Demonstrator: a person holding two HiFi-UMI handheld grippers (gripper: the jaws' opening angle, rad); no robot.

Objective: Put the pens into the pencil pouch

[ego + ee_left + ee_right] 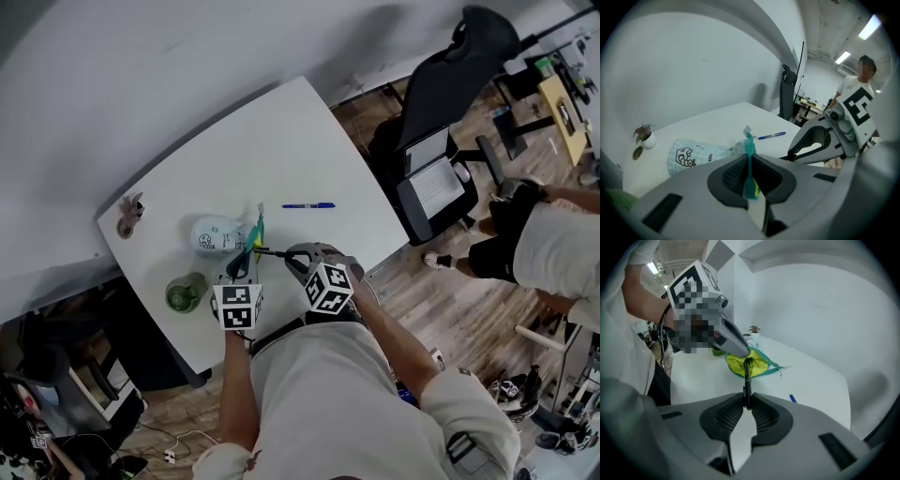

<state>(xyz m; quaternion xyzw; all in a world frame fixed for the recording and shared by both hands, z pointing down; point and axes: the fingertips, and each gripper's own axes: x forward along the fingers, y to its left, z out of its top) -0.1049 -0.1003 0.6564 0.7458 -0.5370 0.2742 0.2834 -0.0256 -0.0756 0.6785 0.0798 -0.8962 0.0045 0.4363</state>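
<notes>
Looks like an office or lab workspace to me: white tabletop (pixel 281 141), black office chair (pixel 459 66) on a wood floor (pixel 441 300), strip lights (pixel 870 27) overhead, cluttered desks (pixel 812 104) further back, cables (pixel 173 439) on the floor.

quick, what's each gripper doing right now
left gripper: shut on the teal zipper edge of the pencil pouch
right gripper: shut on a black pen aimed into the pouch's mouth

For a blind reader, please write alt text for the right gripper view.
The right gripper, shut on a thin black pen, aims it at the open yellow-lined, teal-zipped fabric pencil pouch, whose edge the left gripper holds, on a white table.
</notes>
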